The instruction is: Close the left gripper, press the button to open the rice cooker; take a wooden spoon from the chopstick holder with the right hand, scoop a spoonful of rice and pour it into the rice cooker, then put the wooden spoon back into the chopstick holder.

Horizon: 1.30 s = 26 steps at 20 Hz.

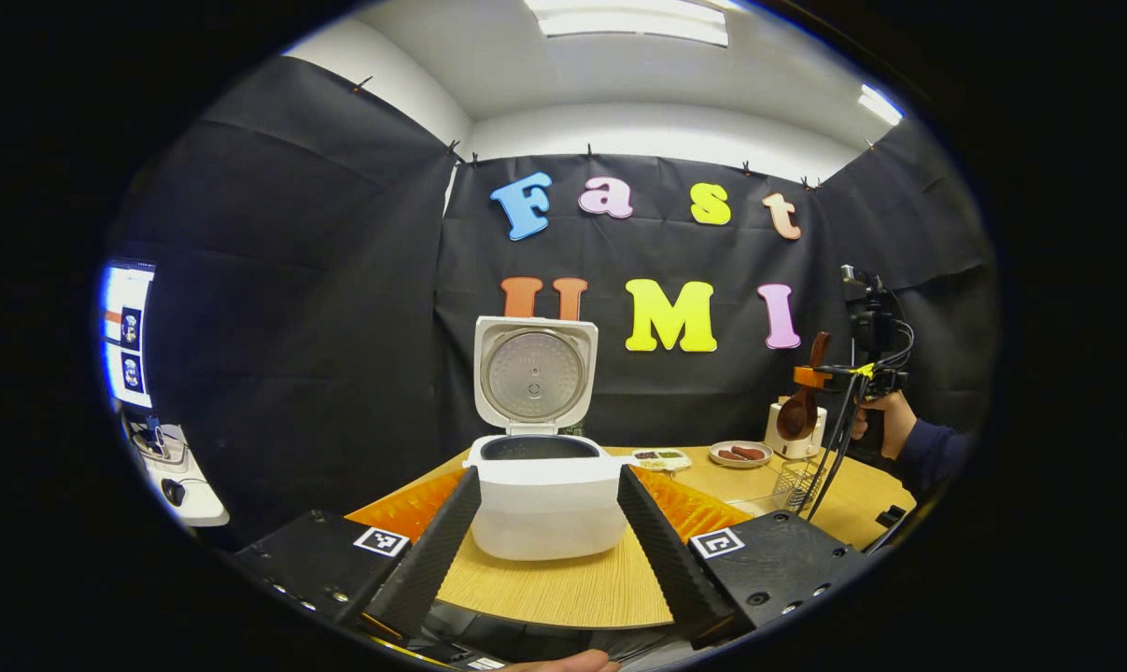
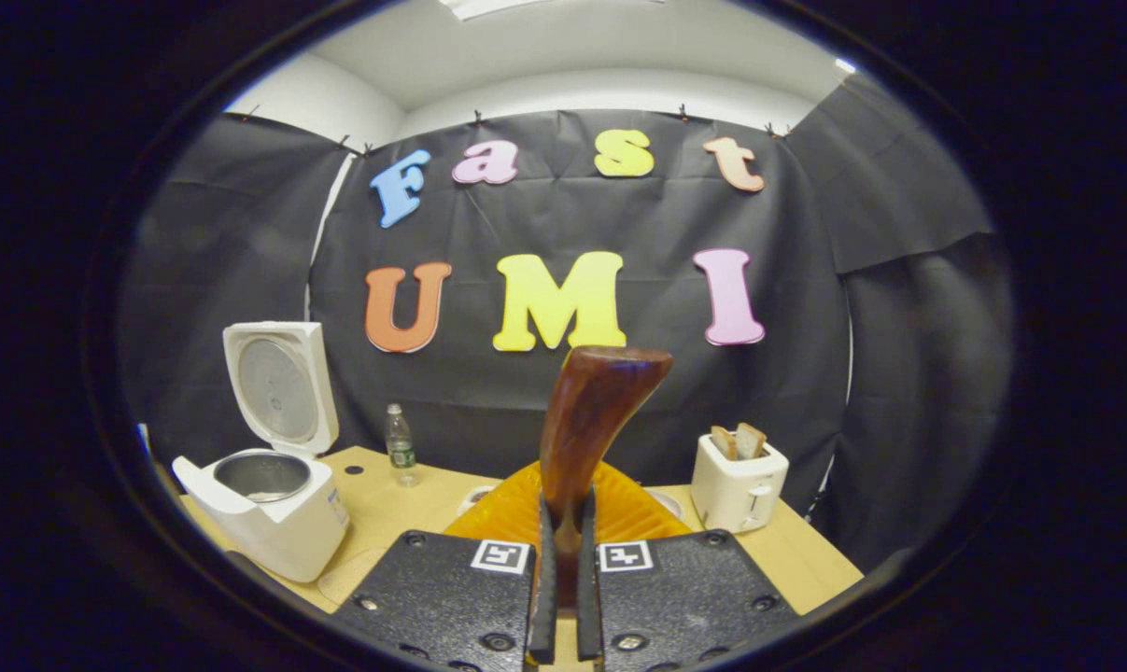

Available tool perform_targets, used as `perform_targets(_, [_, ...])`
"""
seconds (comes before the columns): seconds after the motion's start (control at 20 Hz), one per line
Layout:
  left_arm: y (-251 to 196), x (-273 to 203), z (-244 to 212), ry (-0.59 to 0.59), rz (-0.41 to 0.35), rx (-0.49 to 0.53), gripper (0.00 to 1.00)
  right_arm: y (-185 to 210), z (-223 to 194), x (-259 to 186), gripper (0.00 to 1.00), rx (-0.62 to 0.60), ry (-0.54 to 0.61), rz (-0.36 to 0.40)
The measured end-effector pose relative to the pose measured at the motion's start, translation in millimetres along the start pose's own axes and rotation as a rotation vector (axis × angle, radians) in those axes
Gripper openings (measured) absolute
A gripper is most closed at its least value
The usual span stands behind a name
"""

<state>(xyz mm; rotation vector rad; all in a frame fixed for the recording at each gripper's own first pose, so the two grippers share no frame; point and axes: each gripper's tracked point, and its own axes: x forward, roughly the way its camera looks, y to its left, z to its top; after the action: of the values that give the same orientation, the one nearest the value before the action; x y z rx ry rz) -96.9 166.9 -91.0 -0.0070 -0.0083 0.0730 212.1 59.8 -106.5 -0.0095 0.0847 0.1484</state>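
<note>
The white rice cooker (image 1: 544, 509) stands on the wooden table with its lid (image 1: 535, 373) raised upright and the dark pot exposed. My left gripper (image 1: 549, 474) is held open in front of it, fingers spread wide and touching nothing. In the left gripper view, a hand at the far right holds my right gripper (image 1: 820, 375), with the wooden spoon (image 1: 798, 411) hanging bowl-down above the wire chopstick holder (image 1: 796, 481). In the right gripper view, my right gripper (image 2: 563, 509) is shut on the spoon's brown handle (image 2: 591, 420), which rises between the fingers. The open rice cooker (image 2: 274, 509) sits far left.
A white toaster (image 2: 739, 481) with bread slices stands at the right rear, and a water bottle (image 2: 400, 448) at the back near the cooker. A plate of food (image 1: 740, 455) and a small dish (image 1: 661, 458) lie behind the cooker. A lit monitor (image 1: 129, 336) sits off the table's left.
</note>
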Motion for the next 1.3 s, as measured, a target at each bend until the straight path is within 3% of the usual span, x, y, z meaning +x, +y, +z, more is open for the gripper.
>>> perform_targets(0.2, [-3,0,-1,-0.003,-0.008,0.000,0.94,-37,-29,2,0.14,0.040,0.044,-0.061])
perform_targets(0.45, [-7,5,-1,0.000,-0.018,0.008,0.94,-63,-64,2,0.14,0.107,0.106,-0.083])
perform_targets(0.75, [-10,9,-4,0.012,-0.023,0.010,0.94,-61,-77,4,0.19,0.174,0.123,-0.029])
perform_targets(0.85, [-8,9,-4,0.013,-0.019,0.007,0.94,-72,-74,4,0.34,0.158,0.102,-0.067])
perform_targets(0.9, [-9,11,-4,0.014,-0.020,0.003,0.94,-69,-72,5,0.66,0.144,0.095,-0.079])
perform_targets(1.05, [-8,14,-6,0.021,-0.023,-0.007,0.94,-76,-45,-9,0.96,0.112,0.047,-0.143])
perform_targets(1.2, [-3,16,-7,0.023,-0.019,-0.010,0.94,-67,-21,-31,1.00,0.083,0.012,-0.195])
perform_targets(1.3, [0,17,-6,0.022,-0.014,-0.010,0.94,-48,-16,-51,1.00,0.085,0.036,-0.186])
